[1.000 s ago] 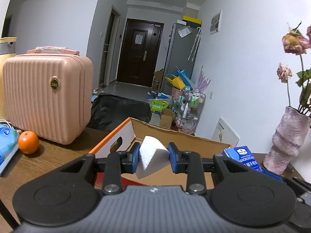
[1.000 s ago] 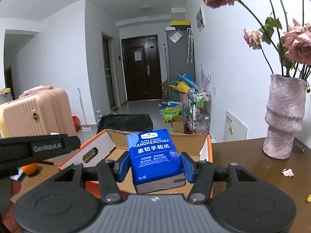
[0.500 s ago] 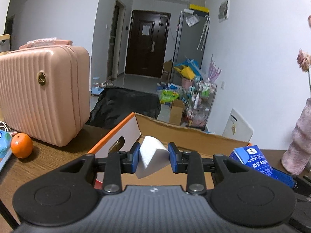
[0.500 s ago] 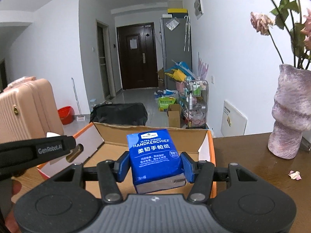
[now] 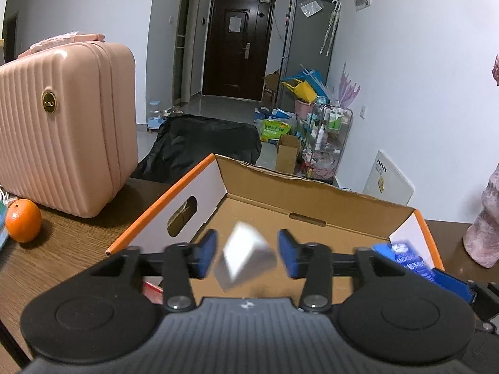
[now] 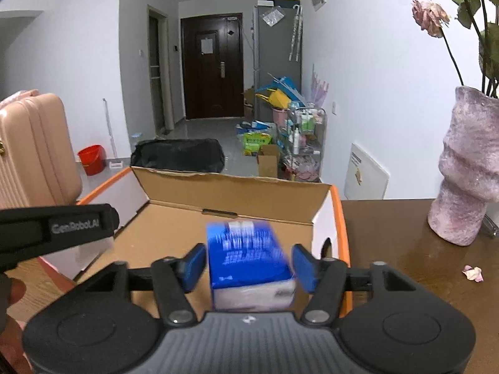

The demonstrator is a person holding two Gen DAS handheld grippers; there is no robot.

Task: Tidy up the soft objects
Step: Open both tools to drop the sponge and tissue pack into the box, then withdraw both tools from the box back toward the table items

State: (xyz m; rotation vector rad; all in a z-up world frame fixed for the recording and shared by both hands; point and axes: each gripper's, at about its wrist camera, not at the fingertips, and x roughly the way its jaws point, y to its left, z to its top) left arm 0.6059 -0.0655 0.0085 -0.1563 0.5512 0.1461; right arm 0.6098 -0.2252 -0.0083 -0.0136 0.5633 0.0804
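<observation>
An open cardboard box [image 5: 312, 193] with orange edges sits on the brown table; it also shows in the right wrist view [image 6: 237, 187]. My left gripper [image 5: 248, 254] is open above the box, and a white sponge block [image 5: 246, 258] is blurred between its spread pads, free of them. My right gripper [image 6: 249, 263] is open too, and the blue handkerchief tissue pack [image 6: 249, 265] is blurred between its pads, apart from both. The pack also shows at the right of the left wrist view [image 5: 411, 260].
A pink suitcase [image 5: 62, 124] and an orange [image 5: 23, 224] stand on the table at the left. A pink vase [image 6: 467, 168] with dried roses stands at the right, with a fallen petal [image 6: 474, 272] nearby. The hallway beyond holds clutter.
Both grippers have opened over the box. The white sponge block and the blue tissue pack have come free and are dropping, motion-blurred.
</observation>
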